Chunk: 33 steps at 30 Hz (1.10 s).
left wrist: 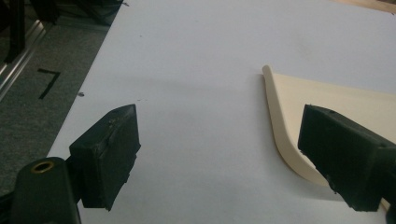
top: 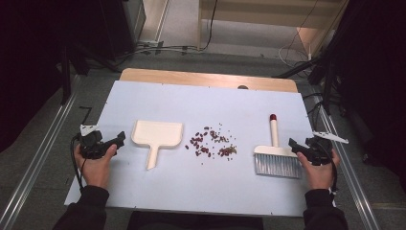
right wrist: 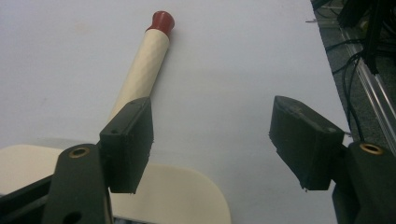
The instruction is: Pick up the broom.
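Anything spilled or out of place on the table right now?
Yes: small reddish and greenish bits lie scattered loose on the white table, between the cream dustpan and the brush. Nothing else looks odd.

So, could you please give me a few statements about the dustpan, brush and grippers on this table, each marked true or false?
1. The dustpan lies left of the scattered beans. True.
2. The brush rests inside the dustpan. False: it lies apart, right of the beans.
3. The left gripper is open and holds nothing. True.
4. The right gripper is shut on the brush handle. False: its jaws are apart.
5. The brush handle has a red tip. True.
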### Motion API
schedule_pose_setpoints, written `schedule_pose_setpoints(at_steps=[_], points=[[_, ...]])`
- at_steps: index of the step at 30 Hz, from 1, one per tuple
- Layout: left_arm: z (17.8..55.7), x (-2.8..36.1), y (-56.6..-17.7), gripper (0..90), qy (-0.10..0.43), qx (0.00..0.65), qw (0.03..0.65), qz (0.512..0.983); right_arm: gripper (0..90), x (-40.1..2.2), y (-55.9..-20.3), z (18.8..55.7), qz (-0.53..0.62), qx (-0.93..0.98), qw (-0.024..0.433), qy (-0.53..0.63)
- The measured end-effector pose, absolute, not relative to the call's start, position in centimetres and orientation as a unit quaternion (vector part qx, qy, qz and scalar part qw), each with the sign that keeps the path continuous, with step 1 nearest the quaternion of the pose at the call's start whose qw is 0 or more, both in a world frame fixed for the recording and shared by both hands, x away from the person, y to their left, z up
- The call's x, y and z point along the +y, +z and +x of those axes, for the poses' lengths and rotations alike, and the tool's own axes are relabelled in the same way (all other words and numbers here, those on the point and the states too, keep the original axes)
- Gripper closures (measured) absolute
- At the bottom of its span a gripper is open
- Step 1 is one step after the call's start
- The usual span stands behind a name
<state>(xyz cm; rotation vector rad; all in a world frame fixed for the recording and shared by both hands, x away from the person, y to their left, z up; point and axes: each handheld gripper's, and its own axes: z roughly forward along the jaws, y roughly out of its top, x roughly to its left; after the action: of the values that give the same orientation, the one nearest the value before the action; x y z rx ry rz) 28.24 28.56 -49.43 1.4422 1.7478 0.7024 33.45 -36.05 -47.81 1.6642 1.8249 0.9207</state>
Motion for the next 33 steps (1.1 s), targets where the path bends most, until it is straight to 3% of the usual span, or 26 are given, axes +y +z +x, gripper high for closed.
schedule_pose_setpoints(at_steps=[33], points=[[28.7,28.5,-49.7,13.6,0.271,0.683,0.374,0.566,31.2,-34.1,-46.9,37.4,0.603,0.677,0.246,0.342]])
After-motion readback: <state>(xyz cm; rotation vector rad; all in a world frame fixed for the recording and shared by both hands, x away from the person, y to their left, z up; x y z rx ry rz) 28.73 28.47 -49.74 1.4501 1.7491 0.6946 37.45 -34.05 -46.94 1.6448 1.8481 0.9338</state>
